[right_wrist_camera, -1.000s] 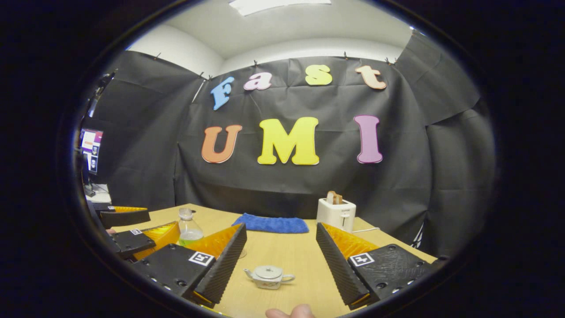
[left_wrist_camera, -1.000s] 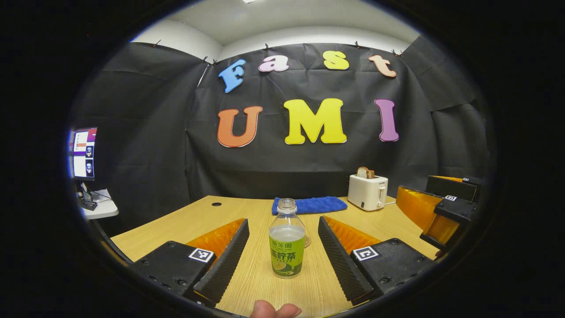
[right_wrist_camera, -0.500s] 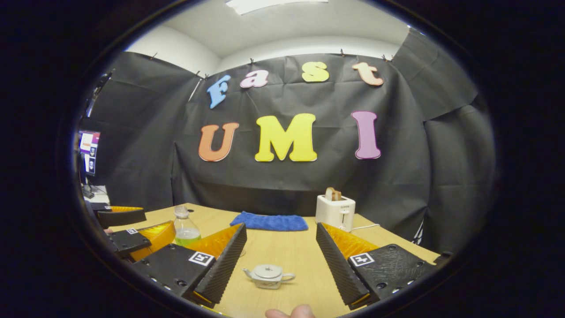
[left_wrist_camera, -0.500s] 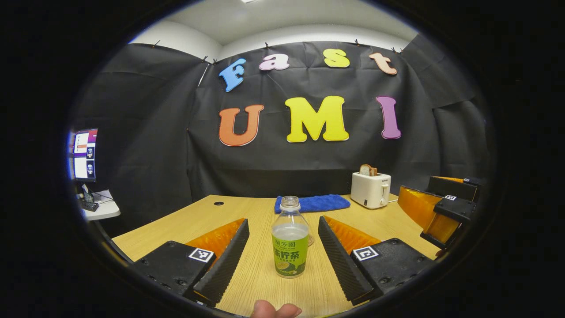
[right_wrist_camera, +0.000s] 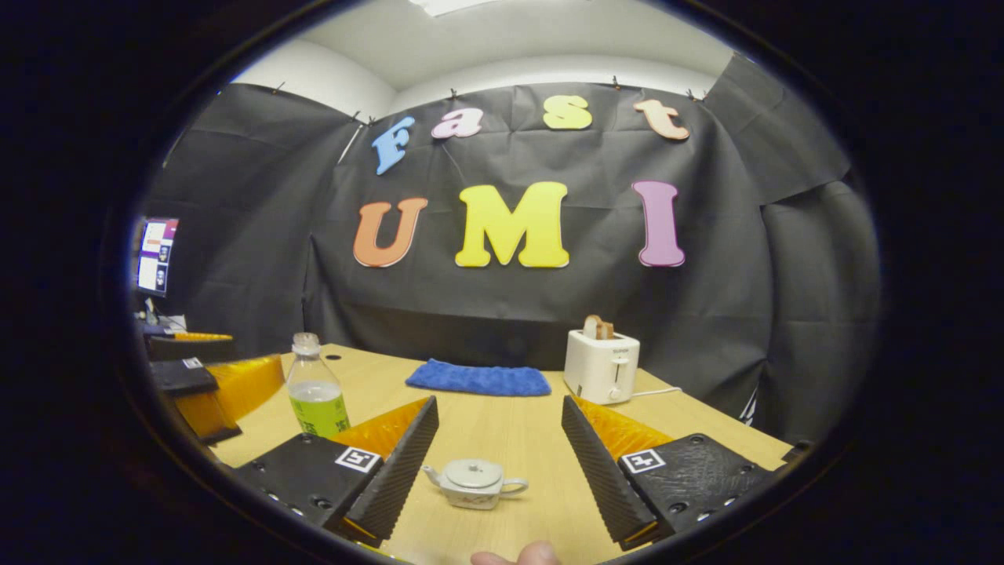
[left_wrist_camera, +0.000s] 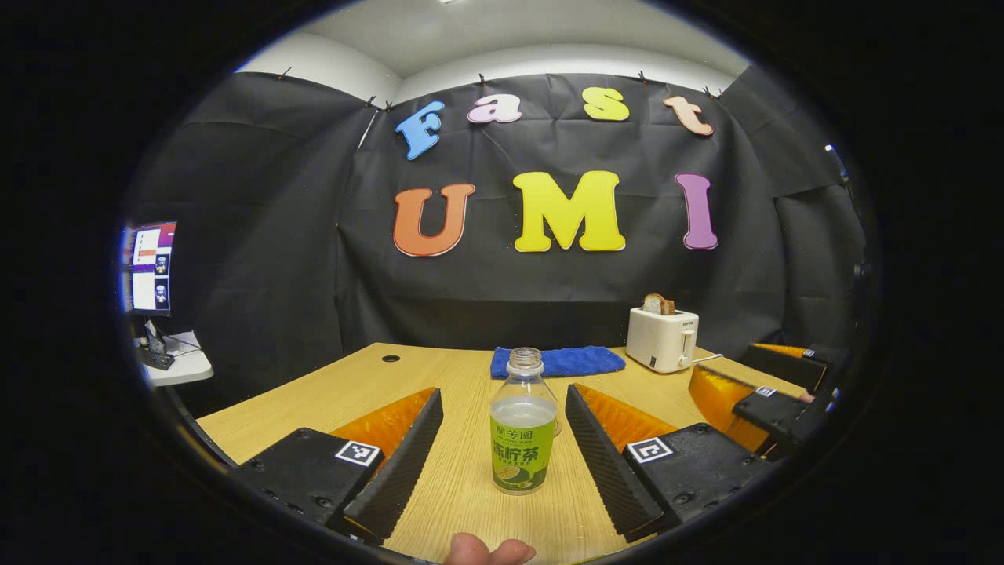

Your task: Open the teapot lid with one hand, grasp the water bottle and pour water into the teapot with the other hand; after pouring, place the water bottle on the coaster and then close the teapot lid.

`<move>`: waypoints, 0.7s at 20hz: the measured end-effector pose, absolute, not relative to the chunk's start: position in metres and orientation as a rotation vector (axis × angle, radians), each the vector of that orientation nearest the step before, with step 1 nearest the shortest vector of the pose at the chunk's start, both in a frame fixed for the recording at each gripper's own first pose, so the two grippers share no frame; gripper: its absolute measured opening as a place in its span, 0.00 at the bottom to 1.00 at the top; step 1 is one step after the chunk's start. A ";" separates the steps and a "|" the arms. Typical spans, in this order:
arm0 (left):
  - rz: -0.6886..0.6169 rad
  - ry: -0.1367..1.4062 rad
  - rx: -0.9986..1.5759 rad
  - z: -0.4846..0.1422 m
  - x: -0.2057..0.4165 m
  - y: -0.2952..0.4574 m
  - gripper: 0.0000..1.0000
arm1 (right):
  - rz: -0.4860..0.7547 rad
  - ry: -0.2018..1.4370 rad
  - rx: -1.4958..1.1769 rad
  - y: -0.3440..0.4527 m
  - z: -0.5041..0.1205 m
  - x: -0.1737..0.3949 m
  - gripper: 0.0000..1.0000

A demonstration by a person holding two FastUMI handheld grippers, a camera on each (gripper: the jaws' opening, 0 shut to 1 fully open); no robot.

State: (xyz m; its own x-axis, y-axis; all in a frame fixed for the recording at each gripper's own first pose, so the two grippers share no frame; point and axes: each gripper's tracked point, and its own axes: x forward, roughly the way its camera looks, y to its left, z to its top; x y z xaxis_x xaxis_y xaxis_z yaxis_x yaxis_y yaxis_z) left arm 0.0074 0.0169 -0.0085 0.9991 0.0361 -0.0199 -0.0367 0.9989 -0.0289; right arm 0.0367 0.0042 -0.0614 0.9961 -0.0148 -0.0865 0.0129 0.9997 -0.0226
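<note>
A clear bottle [left_wrist_camera: 523,424] with a green label, about half full, stands upright on the wooden table [left_wrist_camera: 329,392]. It sits between the spread fingers of my left gripper [left_wrist_camera: 503,395], which is open and not touching it. A round coaster [left_wrist_camera: 557,428] peeks out just behind the bottle. A small white teapot [right_wrist_camera: 473,484], lid on, rests on the table between the fingers of my open right gripper [right_wrist_camera: 499,405]. From the right gripper view the bottle [right_wrist_camera: 316,388] stands at the left beside the left gripper [right_wrist_camera: 212,362]. The right gripper [left_wrist_camera: 749,378] shows at the far right of the left gripper view.
A folded blue cloth [left_wrist_camera: 557,361] lies at the back of the table, and a white toaster [left_wrist_camera: 663,339] holding a slice of bread stands to its right. A monitor [left_wrist_camera: 149,267] sits on a side desk at the left. A fingertip [left_wrist_camera: 490,549] shows at the bottom edge.
The right gripper has sunk lower toward the table and its view has swung left, bringing the bottle fully into sight. The left gripper has barely shifted around the bottle. Both stay open.
</note>
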 end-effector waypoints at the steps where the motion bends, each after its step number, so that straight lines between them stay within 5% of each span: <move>1: 0.037 0.021 -0.031 -0.009 0.008 0.018 0.98 | -0.007 0.098 -0.019 0.007 -0.069 0.041 0.95; 11: 0.057 0.025 -0.051 -0.009 0.010 0.032 0.98 | 0.008 0.249 0.007 0.021 -0.142 0.087 0.95; 14: 0.054 0.033 -0.050 -0.011 0.012 0.032 0.98 | 0.019 0.282 0.013 0.024 -0.153 0.091 0.74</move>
State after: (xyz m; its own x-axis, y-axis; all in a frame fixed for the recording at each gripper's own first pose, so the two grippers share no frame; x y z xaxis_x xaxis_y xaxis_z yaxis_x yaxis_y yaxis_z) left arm 0.0120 0.0320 -0.0108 0.9980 0.0534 -0.0340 -0.0550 0.9973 -0.0491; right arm 0.0909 0.0238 -0.1530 0.9604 0.0210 -0.2778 -0.0174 0.9997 0.0153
